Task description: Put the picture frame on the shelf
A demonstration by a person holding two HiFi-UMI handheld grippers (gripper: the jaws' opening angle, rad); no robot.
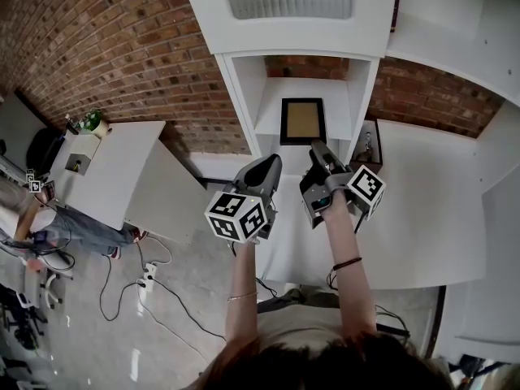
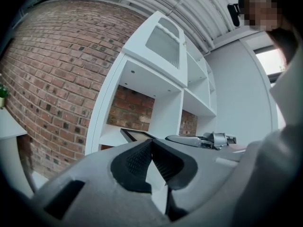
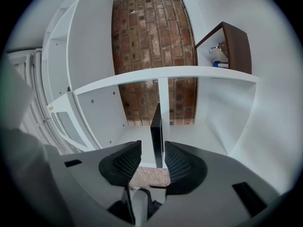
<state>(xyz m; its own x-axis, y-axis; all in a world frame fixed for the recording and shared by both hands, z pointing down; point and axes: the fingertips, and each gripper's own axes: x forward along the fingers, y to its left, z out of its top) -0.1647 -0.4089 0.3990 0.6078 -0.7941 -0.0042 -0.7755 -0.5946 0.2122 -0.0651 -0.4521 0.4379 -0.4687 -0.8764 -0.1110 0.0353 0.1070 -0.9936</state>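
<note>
The black picture frame [image 1: 302, 120] with a tan middle stands upright in the middle compartment of the white shelf [image 1: 244, 96]. In the right gripper view the frame [image 3: 156, 126] shows edge-on between my right gripper's [image 3: 152, 144] jaws. It lies near the right pad, with a clear gap on the left, so the jaws are open around it. My right gripper [image 1: 318, 148] reaches the frame's lower right corner. My left gripper [image 1: 274, 162] hangs just below the shelf opening, shut and empty [image 2: 151, 142]. From there the frame [image 2: 135, 135] and the right gripper [image 2: 203, 139] show ahead.
A dark wooden box [image 1: 370, 140] with small items sits on the white counter [image 1: 422, 218] right of the shelf. A white table [image 1: 114, 169] with a green bottle [image 1: 92, 120] stands at left. Cables [image 1: 146, 279] lie on the floor, and a person [image 1: 49, 226] is at far left.
</note>
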